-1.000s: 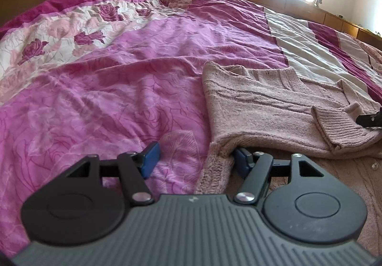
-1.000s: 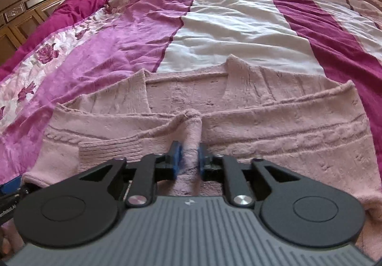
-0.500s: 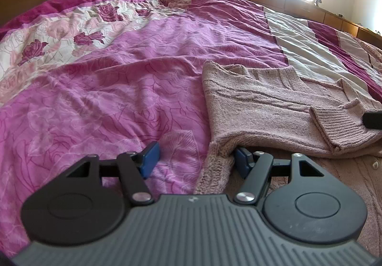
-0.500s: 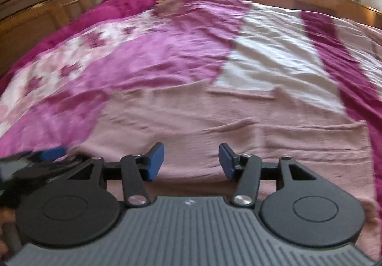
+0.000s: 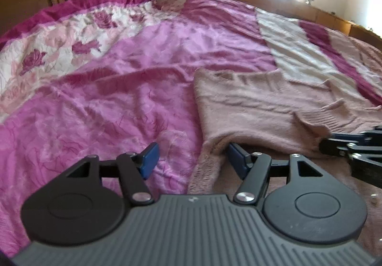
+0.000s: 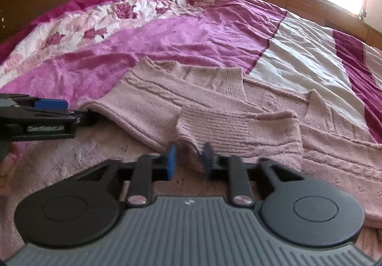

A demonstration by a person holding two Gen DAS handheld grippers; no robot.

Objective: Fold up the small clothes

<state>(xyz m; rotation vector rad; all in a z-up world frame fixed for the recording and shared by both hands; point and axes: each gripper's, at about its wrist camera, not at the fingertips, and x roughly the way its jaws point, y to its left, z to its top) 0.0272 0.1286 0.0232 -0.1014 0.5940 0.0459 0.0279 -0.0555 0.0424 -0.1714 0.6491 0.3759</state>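
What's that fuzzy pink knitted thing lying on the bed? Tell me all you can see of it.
The pink sweater is a soft, fuzzy knit with raised ridges and a ribbed cuff. It lies flat on the magenta bedspread, partly folded, one sleeve laid across the body. The right gripper has its jaws about the cuff's near corner; the left gripper is open, straddling the folded side edge.

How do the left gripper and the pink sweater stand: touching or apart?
Touching. In the left wrist view, one finger of the left gripper is tucked under the pink sweater's folded edge.
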